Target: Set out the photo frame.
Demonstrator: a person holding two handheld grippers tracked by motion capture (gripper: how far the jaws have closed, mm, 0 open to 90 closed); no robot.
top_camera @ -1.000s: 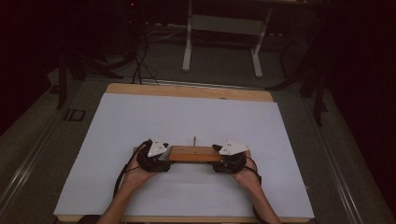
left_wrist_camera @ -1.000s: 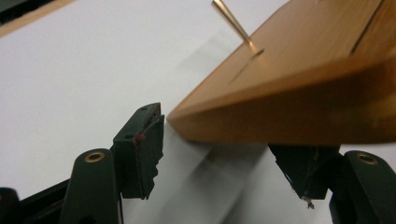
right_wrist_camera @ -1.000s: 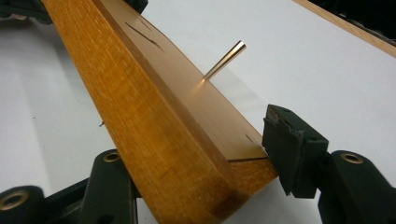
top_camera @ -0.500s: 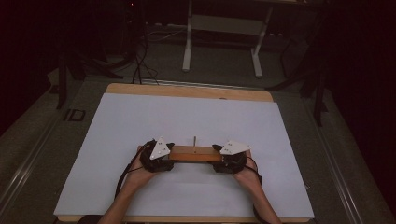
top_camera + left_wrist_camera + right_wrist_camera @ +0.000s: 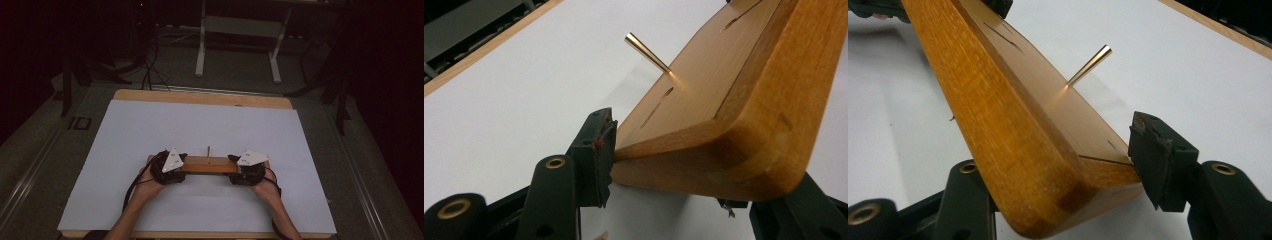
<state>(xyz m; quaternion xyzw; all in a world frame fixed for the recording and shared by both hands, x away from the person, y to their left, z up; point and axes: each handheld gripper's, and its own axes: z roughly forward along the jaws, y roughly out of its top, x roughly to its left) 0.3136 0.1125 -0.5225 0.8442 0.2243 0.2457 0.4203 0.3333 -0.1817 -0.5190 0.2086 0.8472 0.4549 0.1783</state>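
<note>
A flat wooden board (image 5: 209,164) with narrow slots and a thin brass peg (image 5: 208,150) standing from its top lies crosswise near the front of the table. My left gripper (image 5: 181,165) is shut on the board's left end and my right gripper (image 5: 235,167) on its right end. In the left gripper view the board (image 5: 734,100) fills the space between the jaws of my left gripper (image 5: 689,180), with the peg (image 5: 646,50) beyond. The right gripper view shows the board (image 5: 1013,115) clamped in my right gripper (image 5: 1063,185), and the peg (image 5: 1090,62). Whether the board touches the table I cannot tell.
A white sheet (image 5: 200,125) covers most of the wooden table (image 5: 200,97). Behind the table's far edge are a metal stand (image 5: 240,45) and cables (image 5: 150,70) on the dark floor. A person's forearms come in from the bottom edge.
The left gripper has edged slightly right against the board's end. The board and the right gripper hold their place.
</note>
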